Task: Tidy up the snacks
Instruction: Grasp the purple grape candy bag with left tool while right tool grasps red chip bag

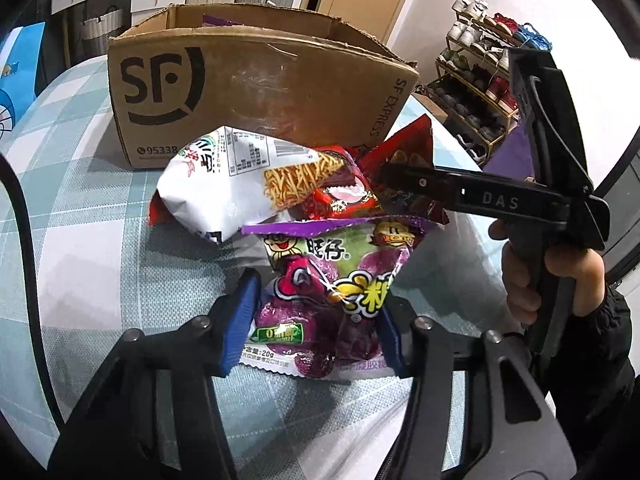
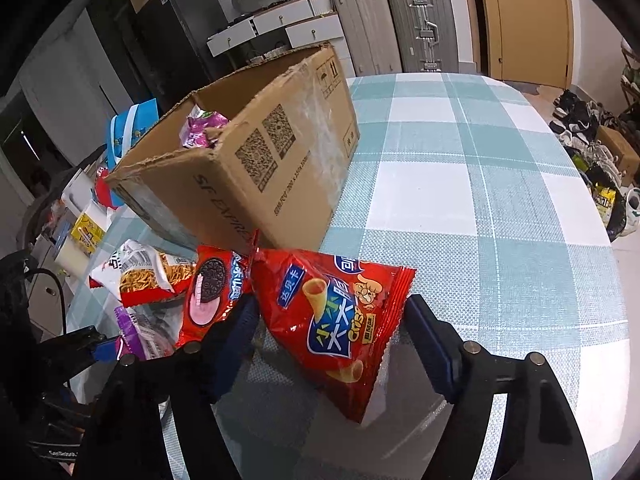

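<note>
A pile of snack packets lies on the checked tablecloth [image 2: 460, 168] in front of an open SF cardboard box [image 1: 256, 84]. My left gripper [image 1: 316, 320] has its blue pads on both sides of a purple candy packet [image 1: 328, 296], touching its edges. My right gripper [image 2: 332, 340] is open around a red cone-snack bag [image 2: 336, 324], with a gap beside the right pad. A white noodle-snack bag [image 1: 224, 184] and a red Oreo packet [image 2: 210, 292] lie in the pile. A purple packet [image 2: 200, 128] lies inside the box [image 2: 256, 152].
A shoe rack [image 1: 476, 80] stands right of the table. Suitcases [image 2: 400, 24] and white drawers [image 2: 280, 28] stand behind the box. Bags and clutter [image 2: 88, 220] sit off the table's left edge.
</note>
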`<action>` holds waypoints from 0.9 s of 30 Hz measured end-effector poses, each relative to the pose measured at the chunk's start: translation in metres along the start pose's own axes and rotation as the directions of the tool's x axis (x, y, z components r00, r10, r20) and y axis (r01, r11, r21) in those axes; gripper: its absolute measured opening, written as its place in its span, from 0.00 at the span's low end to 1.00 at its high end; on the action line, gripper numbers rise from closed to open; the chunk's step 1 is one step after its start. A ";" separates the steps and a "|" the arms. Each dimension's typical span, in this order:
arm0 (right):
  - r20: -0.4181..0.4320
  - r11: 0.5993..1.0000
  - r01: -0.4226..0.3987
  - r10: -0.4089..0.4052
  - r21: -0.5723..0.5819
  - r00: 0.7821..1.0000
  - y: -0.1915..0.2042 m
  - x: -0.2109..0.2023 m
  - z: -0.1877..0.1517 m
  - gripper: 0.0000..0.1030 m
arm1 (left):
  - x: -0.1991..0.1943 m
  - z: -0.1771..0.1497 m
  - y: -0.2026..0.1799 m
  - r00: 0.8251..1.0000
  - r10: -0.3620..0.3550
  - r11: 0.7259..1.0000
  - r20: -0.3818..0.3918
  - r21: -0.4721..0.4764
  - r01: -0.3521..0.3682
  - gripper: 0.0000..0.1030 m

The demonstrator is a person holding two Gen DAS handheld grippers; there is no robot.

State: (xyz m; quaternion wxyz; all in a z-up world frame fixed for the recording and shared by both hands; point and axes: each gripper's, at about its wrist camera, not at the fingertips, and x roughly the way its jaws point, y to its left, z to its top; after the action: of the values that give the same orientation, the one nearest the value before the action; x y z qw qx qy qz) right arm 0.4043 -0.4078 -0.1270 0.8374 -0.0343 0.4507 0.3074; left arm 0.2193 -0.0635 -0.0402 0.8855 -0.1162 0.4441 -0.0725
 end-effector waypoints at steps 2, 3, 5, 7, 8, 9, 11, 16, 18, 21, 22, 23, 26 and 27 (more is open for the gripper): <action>-0.001 1.000 0.001 -0.001 0.001 1.000 0.000 0.002 0.001 0.75 | -0.003 -0.004 0.003 1.000 -0.007 1.000 0.000 -0.005 0.007 0.50; 0.001 1.000 0.000 0.000 0.003 1.000 0.000 0.002 0.001 0.76 | -0.004 -0.005 0.004 1.000 -0.008 1.000 0.002 -0.008 0.008 0.50; 0.004 1.000 0.005 -0.005 0.002 1.000 0.001 0.004 0.002 0.77 | -0.004 -0.008 0.006 1.000 -0.009 1.000 0.002 -0.010 0.009 0.50; 0.006 1.000 0.019 -0.019 -0.008 1.000 0.004 0.005 0.002 0.77 | -0.006 -0.012 0.011 1.000 -0.009 1.000 0.003 -0.012 0.009 0.50; 0.010 1.000 0.025 -0.025 -0.014 1.000 0.005 0.005 0.001 0.76 | -0.006 -0.012 0.012 1.000 -0.009 1.000 0.003 -0.010 0.009 0.50; 0.018 0.999 0.027 -0.026 -0.019 0.999 0.006 0.005 0.000 0.73 | -0.006 -0.012 0.012 1.000 -0.007 1.000 0.003 -0.011 0.007 0.50; 0.029 1.000 0.003 -0.002 -0.031 1.000 0.007 0.002 -0.003 0.63 | -0.009 -0.013 0.016 1.000 -0.009 1.000 0.003 -0.011 0.009 0.50; 0.055 0.999 0.000 0.002 -0.051 0.998 0.009 -0.006 -0.010 0.51 | -0.009 -0.014 0.017 1.000 -0.010 1.000 0.004 -0.016 0.010 0.50; 0.061 0.999 -0.004 0.006 -0.040 0.998 0.007 -0.009 -0.012 0.51 | -0.009 -0.017 0.018 1.000 -0.011 1.000 0.003 -0.016 0.012 0.50; 0.071 1.000 -0.004 0.006 -0.028 0.997 0.004 -0.014 -0.016 0.51 | -0.011 -0.017 0.018 1.000 -0.020 1.000 0.005 -0.022 0.020 0.50; 0.075 1.000 -0.002 0.003 -0.025 0.997 0.003 -0.016 -0.017 0.51 | -0.013 -0.017 0.019 1.000 -0.025 0.999 0.011 -0.026 0.025 0.50; 0.079 1.000 -0.004 0.005 -0.022 0.997 0.003 -0.018 -0.019 0.51 | -0.014 -0.017 0.020 1.000 -0.028 0.999 0.014 -0.028 0.028 0.49; 0.092 1.000 -0.002 0.003 -0.012 0.996 0.002 -0.026 -0.024 0.51 | -0.018 -0.017 0.023 0.999 -0.031 0.999 0.025 -0.031 0.032 0.49; 0.095 1.000 -0.006 0.007 -0.011 0.995 0.002 -0.029 -0.026 0.51 | -0.020 -0.018 0.024 0.999 -0.035 0.999 0.027 -0.032 0.036 0.49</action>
State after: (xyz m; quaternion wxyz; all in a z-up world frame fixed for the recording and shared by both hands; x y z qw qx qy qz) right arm 0.3727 -0.4282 -0.1193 0.8566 -0.0228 0.4090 0.3138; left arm 0.1938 -0.0385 -0.0417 0.8877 -0.1395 0.4315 -0.0795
